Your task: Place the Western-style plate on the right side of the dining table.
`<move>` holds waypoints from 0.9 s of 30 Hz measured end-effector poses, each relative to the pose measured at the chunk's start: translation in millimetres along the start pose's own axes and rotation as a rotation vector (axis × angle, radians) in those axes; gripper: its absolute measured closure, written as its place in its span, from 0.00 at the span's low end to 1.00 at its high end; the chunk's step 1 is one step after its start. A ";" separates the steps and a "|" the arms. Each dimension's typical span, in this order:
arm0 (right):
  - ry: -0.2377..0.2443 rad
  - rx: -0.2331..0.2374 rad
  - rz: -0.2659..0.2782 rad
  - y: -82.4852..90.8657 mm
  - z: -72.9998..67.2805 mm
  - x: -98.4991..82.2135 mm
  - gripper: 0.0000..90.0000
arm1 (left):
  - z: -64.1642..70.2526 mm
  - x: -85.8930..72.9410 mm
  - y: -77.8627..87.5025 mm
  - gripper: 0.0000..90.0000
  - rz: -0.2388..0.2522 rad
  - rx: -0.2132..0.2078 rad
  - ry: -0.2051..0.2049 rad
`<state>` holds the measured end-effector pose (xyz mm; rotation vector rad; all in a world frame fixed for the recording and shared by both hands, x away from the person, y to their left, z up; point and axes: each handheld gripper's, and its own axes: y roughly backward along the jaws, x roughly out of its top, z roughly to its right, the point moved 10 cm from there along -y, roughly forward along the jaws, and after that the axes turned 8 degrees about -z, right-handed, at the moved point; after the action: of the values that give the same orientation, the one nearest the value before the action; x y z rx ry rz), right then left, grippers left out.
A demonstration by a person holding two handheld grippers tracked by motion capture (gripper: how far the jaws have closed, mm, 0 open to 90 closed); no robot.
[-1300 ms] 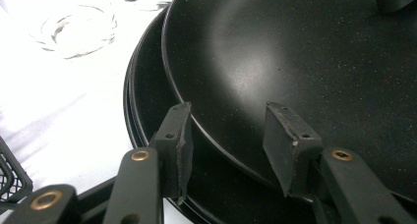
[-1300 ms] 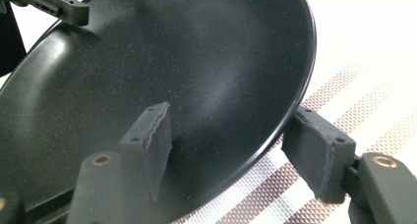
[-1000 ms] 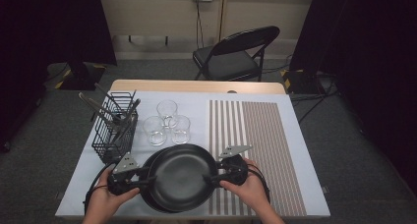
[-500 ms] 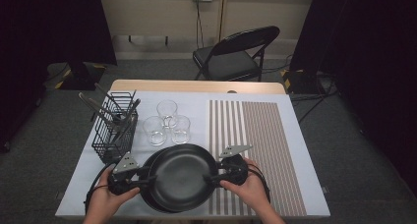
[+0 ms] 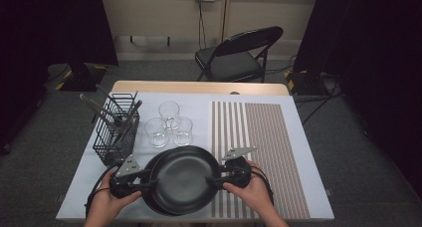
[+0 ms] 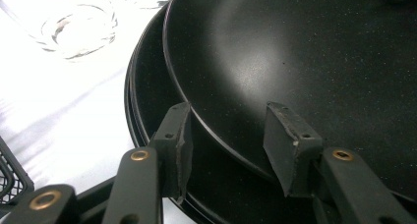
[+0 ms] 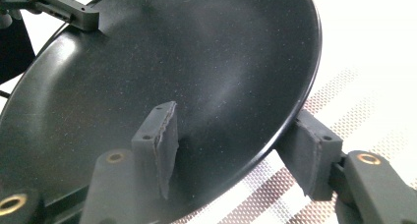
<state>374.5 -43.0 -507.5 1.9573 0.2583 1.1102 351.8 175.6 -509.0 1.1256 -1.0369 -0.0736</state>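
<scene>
Top plate (image 5: 184,179), black, sits on a second black plate (image 5: 152,179) at the table's (image 5: 308,197) near edge, about 6 o'clock from the glasses. Top plate is shifted toward 3 o'clock, so the lower one shows as a crescent on its 9 o'clock side; its right edge overlaps the striped mat (image 5: 259,137).

Left gripper (image 5: 144,179) comes in at 9 o'clock. In the left gripper view its jaws straddle the top plate's rim (image 6: 216,135), one over the plate, one outside above the lower plate (image 6: 147,96); jaws apart, pads not pressing on the rim.

Right gripper (image 5: 211,178) comes in at 3 o'clock. In the right gripper view the rim (image 7: 275,140) runs between the jaws, one over the dark inside, one beyond the edge above the mat (image 7: 339,101). Jaws have just been closing, with gaps on both sides of the rim.

Three glasses (image 5: 169,122) cluster at 12 o'clock of the plates. Wire basket (image 5: 117,132) with utensils stands at 10 o'clock. A folding chair (image 5: 239,55) stands beyond the table's far edge.
</scene>
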 end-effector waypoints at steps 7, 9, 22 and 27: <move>-0.001 -0.006 0.005 1.3 1.2 -0.2 0.49 | 0.2 -2.8 4.0 0.59 -0.017 -0.024 -0.014; 0.002 -0.009 0.007 1.4 1.0 -0.1 0.49 | 1.1 -4.1 5.8 0.59 -0.023 -0.039 -0.014; -0.003 -0.012 -0.001 1.9 1.3 -0.1 0.49 | 5.8 -5.8 10.7 0.60 -0.020 -0.075 0.001; -0.007 -0.010 -0.009 1.5 1.0 0.1 0.49 | 7.2 -2.4 12.2 0.61 0.004 -0.088 0.023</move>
<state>375.0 -44.5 -506.5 1.9488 0.2570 1.0969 340.1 177.6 -500.8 1.0421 -1.0059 -0.1021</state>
